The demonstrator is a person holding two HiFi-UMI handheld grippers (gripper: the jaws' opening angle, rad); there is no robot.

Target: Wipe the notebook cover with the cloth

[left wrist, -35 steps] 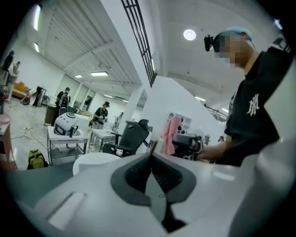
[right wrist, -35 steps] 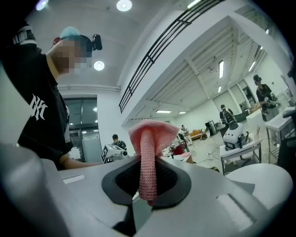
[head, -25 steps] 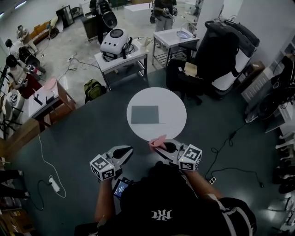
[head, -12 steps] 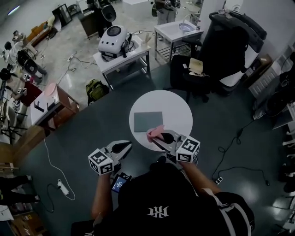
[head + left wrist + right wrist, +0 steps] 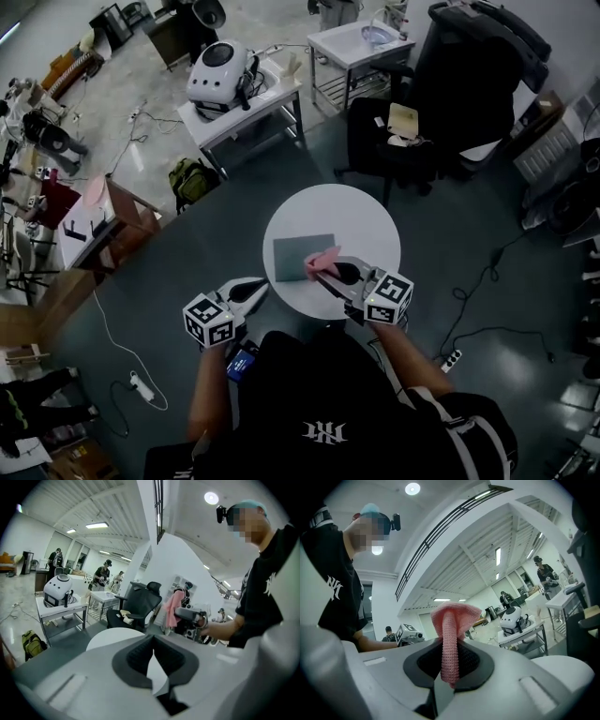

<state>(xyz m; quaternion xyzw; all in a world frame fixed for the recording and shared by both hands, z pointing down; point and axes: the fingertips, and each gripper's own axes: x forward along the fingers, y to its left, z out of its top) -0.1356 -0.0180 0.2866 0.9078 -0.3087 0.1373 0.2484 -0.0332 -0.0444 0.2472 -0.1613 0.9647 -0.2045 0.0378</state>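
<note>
A grey notebook [image 5: 302, 257] lies flat on the round white table [image 5: 361, 223], left of its middle. My right gripper [image 5: 325, 269] is shut on a pink knitted cloth [image 5: 322, 260], held at the notebook's right edge; the right gripper view shows that cloth [image 5: 450, 641] pinched upright between the jaws. My left gripper [image 5: 255, 285] is shut with nothing in it, by the table's near left rim. In the left gripper view the jaws [image 5: 152, 660] meet, and the cloth [image 5: 172, 614] hangs from the other gripper beyond.
A black office chair [image 5: 389, 141] stands just behind the table. Further back are a white workbench carrying a round white device [image 5: 218, 75] and a small sink table [image 5: 361, 39]. A green bag [image 5: 190, 178] and cables lie on the floor. People stand far off.
My right gripper has carried the pink cloth forward from the table's near rim to the notebook's right edge. The left gripper has come up to the table's near left rim, still shut.
</note>
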